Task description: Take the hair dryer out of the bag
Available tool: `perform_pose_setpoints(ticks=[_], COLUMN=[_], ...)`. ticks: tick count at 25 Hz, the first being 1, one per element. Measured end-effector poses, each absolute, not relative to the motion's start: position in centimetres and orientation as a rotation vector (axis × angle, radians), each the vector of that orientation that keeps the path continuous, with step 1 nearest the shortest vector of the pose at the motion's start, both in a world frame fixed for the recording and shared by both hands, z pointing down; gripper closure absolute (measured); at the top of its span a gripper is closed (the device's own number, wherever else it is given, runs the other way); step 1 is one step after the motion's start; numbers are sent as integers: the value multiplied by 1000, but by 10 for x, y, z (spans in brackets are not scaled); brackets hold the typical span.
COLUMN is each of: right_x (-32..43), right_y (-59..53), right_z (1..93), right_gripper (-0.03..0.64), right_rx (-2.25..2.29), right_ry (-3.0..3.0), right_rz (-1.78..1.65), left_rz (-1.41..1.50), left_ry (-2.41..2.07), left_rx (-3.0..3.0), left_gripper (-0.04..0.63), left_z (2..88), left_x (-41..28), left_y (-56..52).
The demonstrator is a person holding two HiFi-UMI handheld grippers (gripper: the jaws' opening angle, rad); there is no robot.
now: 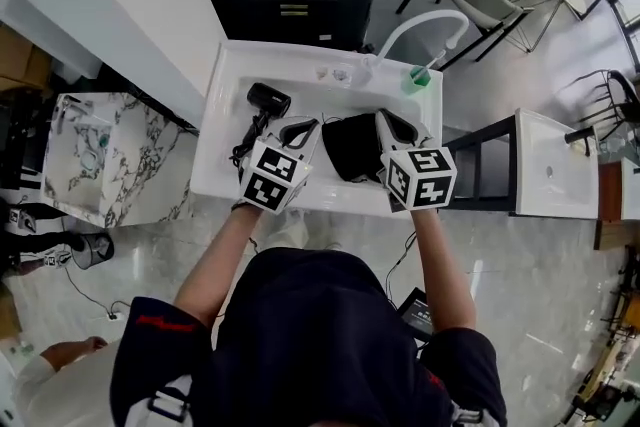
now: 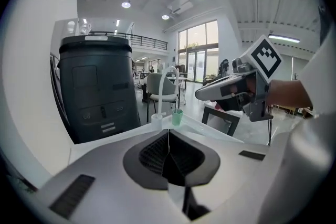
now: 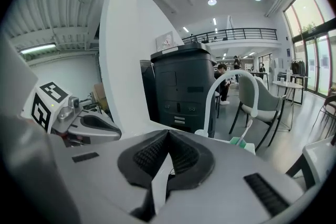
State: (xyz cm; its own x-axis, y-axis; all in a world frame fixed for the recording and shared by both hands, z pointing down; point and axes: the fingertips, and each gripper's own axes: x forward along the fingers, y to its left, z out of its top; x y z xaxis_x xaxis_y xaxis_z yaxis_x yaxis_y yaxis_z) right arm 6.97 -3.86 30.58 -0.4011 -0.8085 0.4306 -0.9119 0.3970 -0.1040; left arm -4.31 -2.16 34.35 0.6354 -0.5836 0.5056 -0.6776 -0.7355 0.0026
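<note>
On the sink [image 1: 216, 165] lie one hair dryer [image 1: 268, 99], one bag [image 1: 352, 145] (black).

Right tool [image 3: 167, 136] with jaws together, left tool [image 3: 113, 134] at left, white faucet [image 3: 209, 113] and green cup [image 3: 239, 142] beyond.

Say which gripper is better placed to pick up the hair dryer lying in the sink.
Left, probably. The left gripper is nearer the hair dryer; the black bag lies between the dryer and the right gripper. Both grippers' jaws are shut and empty, so they must open first.
</note>
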Motion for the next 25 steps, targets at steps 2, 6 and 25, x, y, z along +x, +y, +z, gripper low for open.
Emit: perform_pose_setpoints(ticks=[2, 6, 25], right_x=[71, 77, 89], right_y=[-28, -9, 65], right_z=[292, 269, 226], right_gripper=[583, 583, 583], right_rx=[1510, 1527, 1524], right_ry=[-2372, -2415, -2533], right_rz=[436, 388, 238], left_rz=[703, 621, 453], left_ry=[-1052, -1089, -1188], left_rx=[2691, 2720, 2769], left_gripper=[577, 577, 577], left_z=[332, 306, 260], left_x=[-38, -25, 10], left_y=[-12, 0, 71])
